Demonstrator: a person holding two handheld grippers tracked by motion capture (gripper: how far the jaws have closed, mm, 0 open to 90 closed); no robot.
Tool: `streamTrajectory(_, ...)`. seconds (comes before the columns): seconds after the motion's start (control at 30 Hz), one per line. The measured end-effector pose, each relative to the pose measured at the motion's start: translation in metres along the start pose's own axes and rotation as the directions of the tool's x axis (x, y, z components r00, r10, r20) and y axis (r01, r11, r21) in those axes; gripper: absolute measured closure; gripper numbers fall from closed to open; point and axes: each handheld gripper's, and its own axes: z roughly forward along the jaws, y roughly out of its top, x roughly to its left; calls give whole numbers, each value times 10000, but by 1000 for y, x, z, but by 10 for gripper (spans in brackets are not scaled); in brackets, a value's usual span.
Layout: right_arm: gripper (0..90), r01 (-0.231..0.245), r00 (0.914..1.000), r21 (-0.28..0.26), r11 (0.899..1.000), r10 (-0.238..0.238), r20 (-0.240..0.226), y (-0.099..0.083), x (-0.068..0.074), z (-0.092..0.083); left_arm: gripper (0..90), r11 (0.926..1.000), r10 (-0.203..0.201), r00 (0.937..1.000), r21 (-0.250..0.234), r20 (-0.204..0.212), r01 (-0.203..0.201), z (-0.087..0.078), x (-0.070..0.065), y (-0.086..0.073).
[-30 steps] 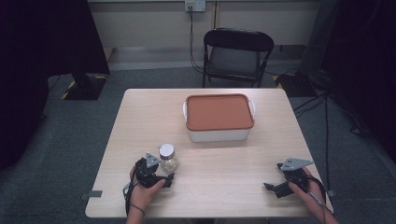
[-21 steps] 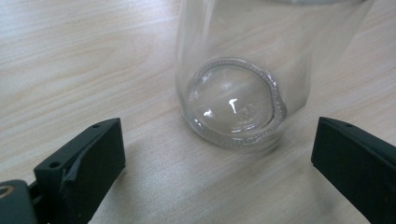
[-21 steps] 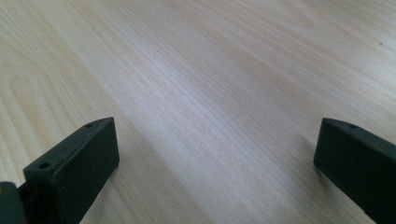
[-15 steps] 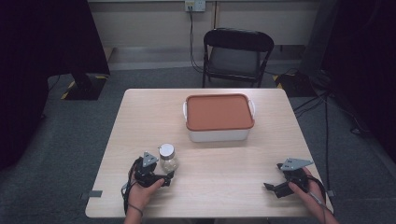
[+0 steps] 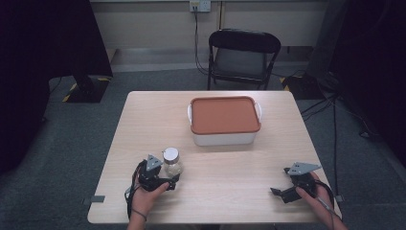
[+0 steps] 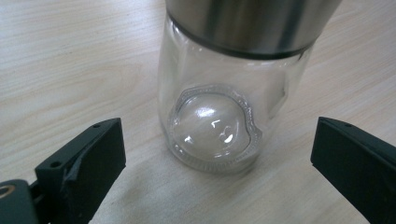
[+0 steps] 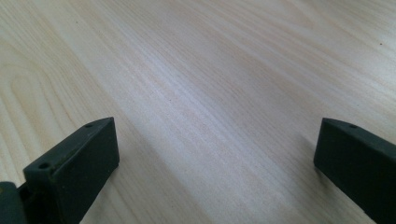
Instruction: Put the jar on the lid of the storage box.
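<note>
- Table (image 5: 230,177): light wood top, everything below is placed relative to the jar.
- Chair (image 5: 243,57): dark folding chair on the floor past the table's far edge, well beyond the jar.
- Box (image 5: 225,120): white tub with an orange-brown lid on, far side of the jar and off to its right, well apart from it.
- Right gripper (image 5: 280,191): near the front right corner of the table, well to the right of the jar. Jaws spread wide; the right gripper view has bare wood between them, nothing pinched.
- Left gripper (image 5: 171,181): just on the near side of the jar, at the front left of the table. Jaws spread wide, one on each side of the jar's base in the left gripper view, clear gap both sides, not touching the glass.
- Jar (image 5: 171,162): small clear glass jar with a metal cap, upright on the table, looks empty. It stands between the open left jaws, slightly ahead of the tips.
</note>
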Motion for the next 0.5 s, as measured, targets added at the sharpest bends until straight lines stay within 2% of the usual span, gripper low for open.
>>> streamTrajectory(0.5,0,0,10000,-2,10000,0,1,0,0,0,38,9997,-131,9999,-207,-55,130,2,0,7)
